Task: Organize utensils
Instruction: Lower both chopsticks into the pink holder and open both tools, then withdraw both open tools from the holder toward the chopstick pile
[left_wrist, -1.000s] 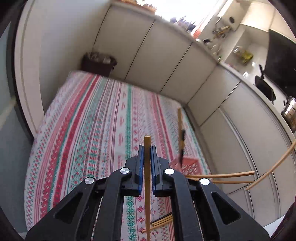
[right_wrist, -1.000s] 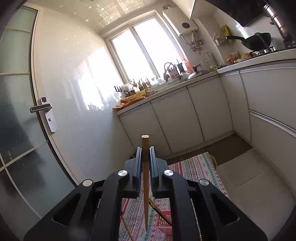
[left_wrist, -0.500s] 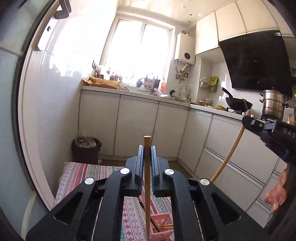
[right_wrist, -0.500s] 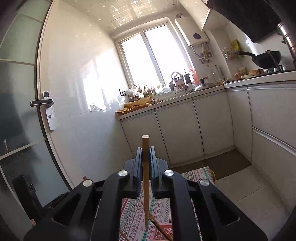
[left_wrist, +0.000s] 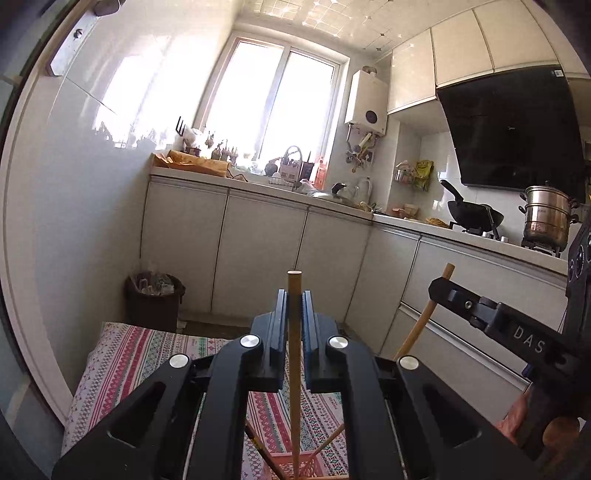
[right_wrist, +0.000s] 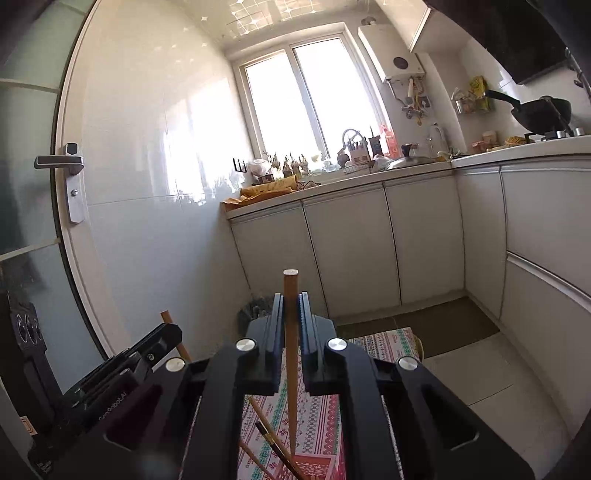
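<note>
My left gripper (left_wrist: 294, 295) is shut on a light wooden chopstick (left_wrist: 294, 369) that stands upright between its jaws. In the right wrist view my right gripper (right_wrist: 290, 299) is shut on a darker wooden chopstick (right_wrist: 290, 369), also upright. Each gripper shows in the other's view: the right gripper (left_wrist: 439, 287) with its slanted chopstick (left_wrist: 421, 325), and the left gripper (right_wrist: 168, 332) at the lower left. Below both, a pink basket (right_wrist: 314, 463) on the striped tablecloth (left_wrist: 129, 354) holds more chopsticks (right_wrist: 271, 441). Both chopstick tips hang over the pink basket (left_wrist: 295, 467).
A dark waste bin (left_wrist: 155, 299) stands beyond the table's far edge. White cabinets (left_wrist: 258, 251) run along the back and right. A wok (left_wrist: 474, 216) and a steel steamer pot (left_wrist: 546, 218) sit on the counter. A door with a handle (right_wrist: 61, 162) is at the left.
The left gripper has risen and tilted up from facing the tablecloth to facing the kitchen. The right gripper has come closer beside it. Both kept hold of their chopsticks.
</note>
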